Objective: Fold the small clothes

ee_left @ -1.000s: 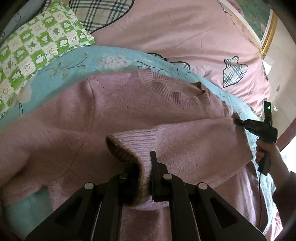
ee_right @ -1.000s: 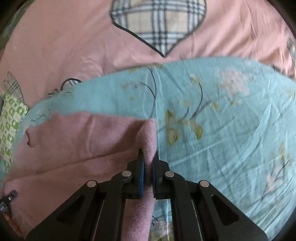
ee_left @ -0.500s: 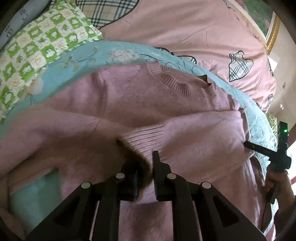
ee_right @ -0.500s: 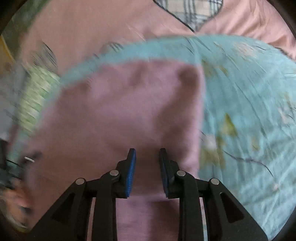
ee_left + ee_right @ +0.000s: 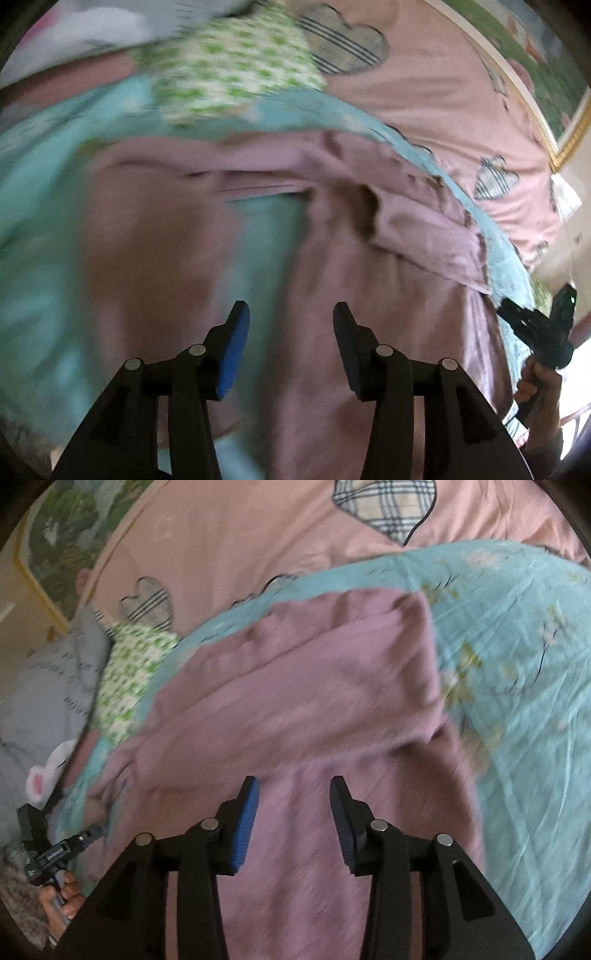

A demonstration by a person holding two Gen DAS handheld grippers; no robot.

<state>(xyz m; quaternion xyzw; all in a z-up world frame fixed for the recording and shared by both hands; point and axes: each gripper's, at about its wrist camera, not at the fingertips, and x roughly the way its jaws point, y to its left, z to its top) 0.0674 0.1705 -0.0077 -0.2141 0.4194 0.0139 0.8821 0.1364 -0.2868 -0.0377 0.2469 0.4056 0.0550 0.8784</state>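
Observation:
A pink knitted sweater (image 5: 388, 295) lies on a light blue flowered cloth (image 5: 44, 206) on the bed, with one sleeve folded across its body (image 5: 424, 236). It also shows in the right wrist view (image 5: 314, 701), its folded side edge to the right. My left gripper (image 5: 290, 317) is open and empty, just above the sweater. My right gripper (image 5: 293, 794) is open and empty above the sweater's lower part. Each gripper shows small in the other's view, the right one (image 5: 532, 328) and the left one (image 5: 55, 853). The left view is blurred.
The blue cloth (image 5: 517, 701) lies on a pink bedspread (image 5: 240, 535) with plaid heart patches. A green-and-white checked garment (image 5: 229, 70) lies at the cloth's far edge, and a grey garment (image 5: 40, 686) lies beside it. A framed picture (image 5: 554, 74) stands at the bed's far side.
Both grippers have opened and let go of the sweater, the left its sleeve cuff and the right its side edge. Both have pulled back and swung; the sleeve now lies across the body.

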